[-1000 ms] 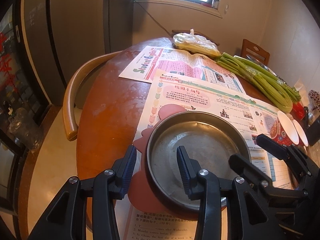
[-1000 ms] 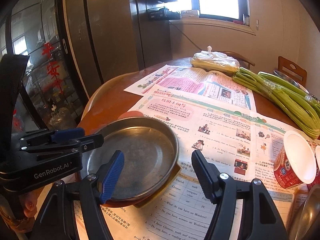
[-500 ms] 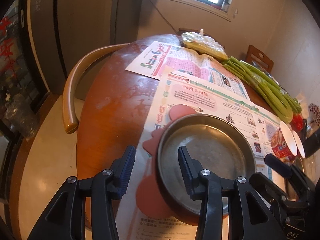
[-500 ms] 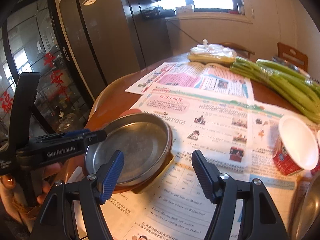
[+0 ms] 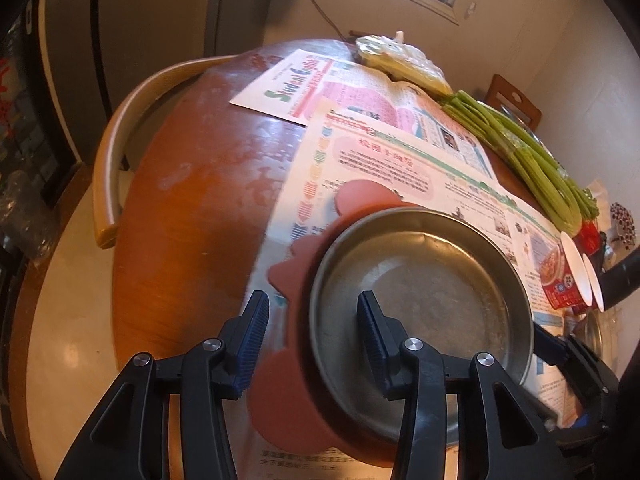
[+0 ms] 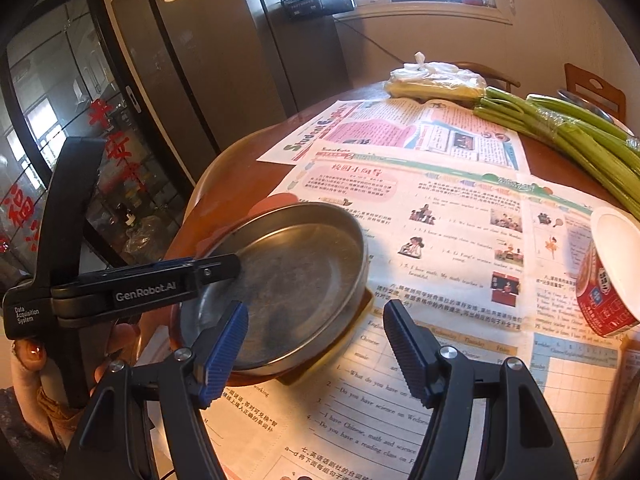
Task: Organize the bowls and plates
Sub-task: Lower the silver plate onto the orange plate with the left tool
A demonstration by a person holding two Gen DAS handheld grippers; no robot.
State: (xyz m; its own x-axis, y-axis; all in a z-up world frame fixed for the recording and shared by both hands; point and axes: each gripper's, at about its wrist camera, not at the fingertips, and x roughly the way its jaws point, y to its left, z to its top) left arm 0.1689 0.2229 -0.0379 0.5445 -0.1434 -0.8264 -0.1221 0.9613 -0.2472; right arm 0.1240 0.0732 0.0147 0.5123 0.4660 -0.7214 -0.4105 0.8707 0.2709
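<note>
The left gripper point(image 5: 311, 304) stands astride the near-left rim of the metal plate point(image 5: 432, 304). One of its fingers point(image 5: 252, 332) is outside over the red mat point(image 5: 288, 392), the other inside over the plate's floor. The gap is fairly narrow but wider than the rim, and neither pad seems to press on it, so the plate is not held. It rests on the mat, which lies on newspapers point(image 5: 384, 168) at the near edge of the round table point(image 5: 192, 208).

The right gripper point(image 6: 315, 308) hovers low just beside the plate's near-right edge, its fingers moderately wide and empty.

The step looks like taking the plate by its rim. To do it well, I would bring the left fingers down until the rim meets the middle of the pads, then close squarely so the thin wall does not slip out. A one-sided pinch will probably let the plate tip, so lift slowly and level. The right gripper could steady the opposite rim. The mat may cling and drag the paper.

Further off, the tipped red cup point(image 6: 608, 292) and green stalks point(image 6: 580, 140) lie well apart from it.
</note>
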